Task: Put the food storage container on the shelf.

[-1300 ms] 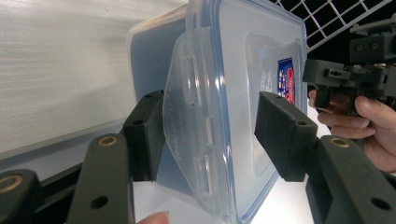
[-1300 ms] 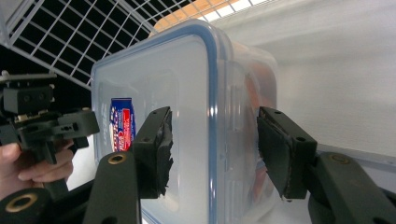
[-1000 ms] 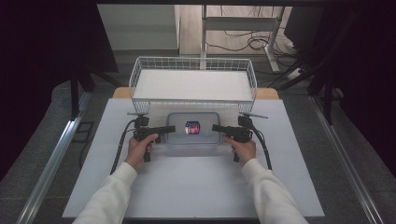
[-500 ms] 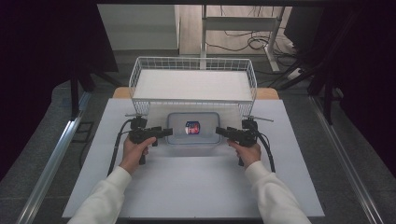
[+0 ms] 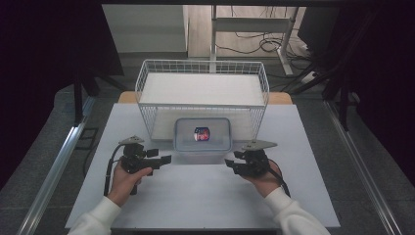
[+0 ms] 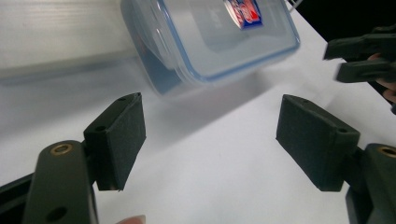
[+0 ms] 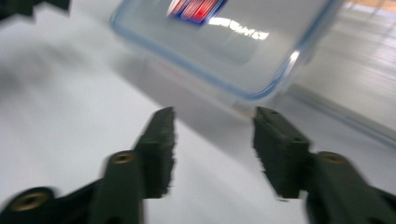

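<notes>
The lidded plastic container point(image 5: 202, 135) was set against the wire basket's point(image 5: 147, 83) front wall, mid-table point(image 5: 195, 196). The left gripper point(image 5: 165, 159) and right gripper point(image 5: 229, 161) were held low beside its near corners, jaws spread, grasping nothing.

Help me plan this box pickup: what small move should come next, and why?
Probably bring both grippers forward to the lidded plastic box. The left gripper and right gripper are open, off its near corners, touching nothing.
</notes>
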Action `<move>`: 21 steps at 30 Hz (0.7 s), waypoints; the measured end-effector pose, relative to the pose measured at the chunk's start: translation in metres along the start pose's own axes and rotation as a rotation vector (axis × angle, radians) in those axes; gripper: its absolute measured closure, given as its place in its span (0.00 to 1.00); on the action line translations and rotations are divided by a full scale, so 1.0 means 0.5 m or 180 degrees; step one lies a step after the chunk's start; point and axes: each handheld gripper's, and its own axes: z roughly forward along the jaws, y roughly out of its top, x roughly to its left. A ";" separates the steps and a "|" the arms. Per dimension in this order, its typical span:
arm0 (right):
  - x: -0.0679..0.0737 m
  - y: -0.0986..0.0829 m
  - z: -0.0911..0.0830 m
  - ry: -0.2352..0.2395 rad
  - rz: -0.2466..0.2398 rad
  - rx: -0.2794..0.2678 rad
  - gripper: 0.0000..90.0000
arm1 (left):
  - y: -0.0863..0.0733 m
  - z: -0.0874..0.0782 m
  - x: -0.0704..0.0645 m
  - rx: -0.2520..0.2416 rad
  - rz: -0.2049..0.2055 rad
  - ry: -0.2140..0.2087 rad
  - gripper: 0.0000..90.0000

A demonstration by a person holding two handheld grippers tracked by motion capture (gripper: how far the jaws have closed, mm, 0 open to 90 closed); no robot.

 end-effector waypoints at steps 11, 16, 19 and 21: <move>0.057 -0.008 0.067 0.0039 -0.0643 0.0331 0.98 | -0.058 -0.045 -0.057 0.0169 0.0396 0.0041 0.27; 0.091 0.014 0.146 0.0021 -0.0746 0.0410 0.99 | -0.068 -0.041 -0.068 0.0227 0.0456 -0.0029 0.27; 0.099 0.020 0.170 0.0025 -0.0773 0.0426 0.99 | -0.067 -0.044 -0.066 0.0205 0.0446 -0.0036 0.28; 0.105 0.023 0.190 0.0005 -0.0812 0.0442 0.99 | -0.066 -0.050 -0.064 0.0178 0.0442 -0.0033 0.28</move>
